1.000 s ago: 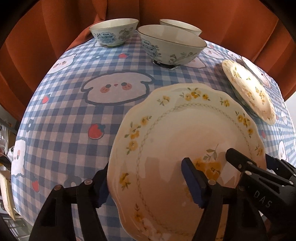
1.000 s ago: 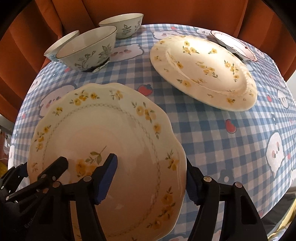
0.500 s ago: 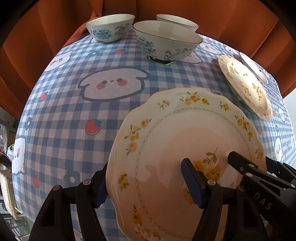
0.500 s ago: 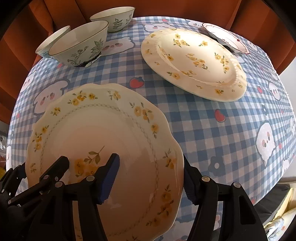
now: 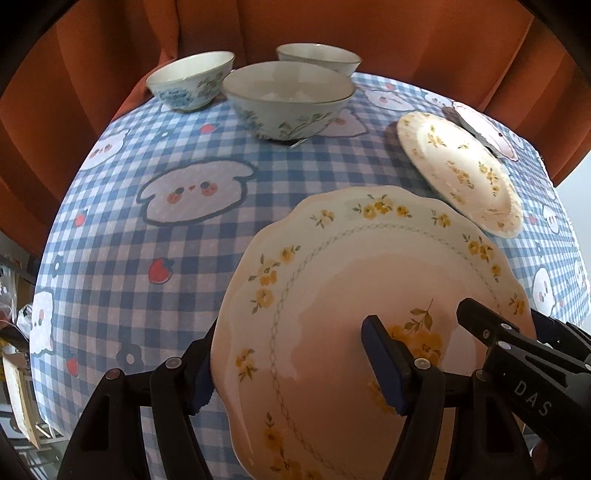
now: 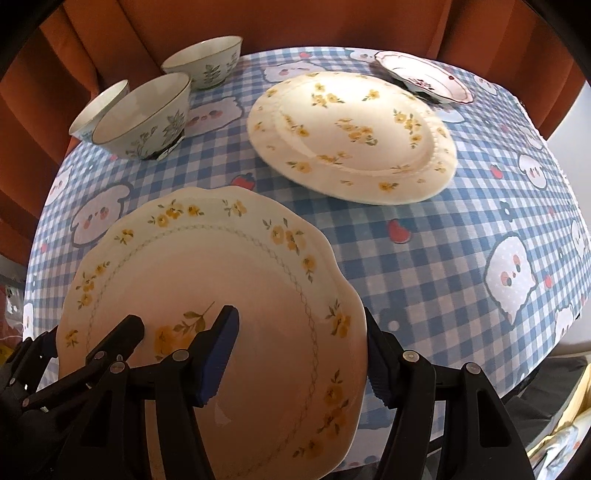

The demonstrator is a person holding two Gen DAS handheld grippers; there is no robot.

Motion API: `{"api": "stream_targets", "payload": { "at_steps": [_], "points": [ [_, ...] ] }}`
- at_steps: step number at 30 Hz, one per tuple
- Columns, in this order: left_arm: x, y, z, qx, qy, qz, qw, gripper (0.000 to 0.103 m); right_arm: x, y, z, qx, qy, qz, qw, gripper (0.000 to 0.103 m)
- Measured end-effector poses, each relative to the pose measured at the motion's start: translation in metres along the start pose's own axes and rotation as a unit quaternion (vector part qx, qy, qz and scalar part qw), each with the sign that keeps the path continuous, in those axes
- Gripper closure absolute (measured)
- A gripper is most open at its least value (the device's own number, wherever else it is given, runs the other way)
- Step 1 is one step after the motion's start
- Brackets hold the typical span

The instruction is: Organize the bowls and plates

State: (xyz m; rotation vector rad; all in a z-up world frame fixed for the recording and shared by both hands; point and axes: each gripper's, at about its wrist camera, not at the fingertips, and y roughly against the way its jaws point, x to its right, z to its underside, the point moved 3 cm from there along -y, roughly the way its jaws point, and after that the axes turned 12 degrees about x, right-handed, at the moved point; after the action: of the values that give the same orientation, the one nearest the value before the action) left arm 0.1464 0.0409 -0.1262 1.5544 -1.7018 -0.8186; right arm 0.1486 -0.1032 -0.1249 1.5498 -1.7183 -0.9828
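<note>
A cream scalloped plate [image 5: 351, 258] [image 6: 221, 266] with yellow flowers hangs tilted above the checked tablecloth, carried by both grippers. My left gripper [image 5: 291, 369] is shut on its left rim, one blue pad on the upper face and the other finger outside the edge. My right gripper [image 6: 299, 358] is shut on the opposite rim in the same way. Each gripper shows in the other's view: the right gripper [image 5: 517, 350] and the left gripper [image 6: 92, 354]. A round flowered plate [image 6: 351, 136] [image 5: 461, 173] lies on the table beyond.
Three floral bowls [image 5: 288, 99] [image 5: 192, 81] [image 5: 317, 57] stand at the far side, seen too as bowls [image 6: 144, 114] in the right wrist view. A small pink-rimmed dish [image 6: 424, 74] sits behind the round plate. Orange curtains [image 5: 332, 26] ring the table.
Both grippers have risen with the scalloped plate; the table now looks farther below. The grips on the two rims are the same.
</note>
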Motion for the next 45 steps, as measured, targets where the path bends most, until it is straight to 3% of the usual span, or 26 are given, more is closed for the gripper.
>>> {"api": "stream_targets", "payload": {
  "at_steps": [19, 45],
  "points": [
    [0.115, 0.019, -0.016, 0.040, 0.020, -0.030, 0.9986, 0.031, 0.108, 0.024, -0.032, 0.027, 0.023, -0.032, 0.999, 0.036],
    [0.291, -0.028, -0.028, 0.026, -0.009, -0.001, 0.9996, 0.031, 0.291, 0.003, -0.059, 0.026, -0.005, 0.004, 1.000, 0.037]
  ]
}}
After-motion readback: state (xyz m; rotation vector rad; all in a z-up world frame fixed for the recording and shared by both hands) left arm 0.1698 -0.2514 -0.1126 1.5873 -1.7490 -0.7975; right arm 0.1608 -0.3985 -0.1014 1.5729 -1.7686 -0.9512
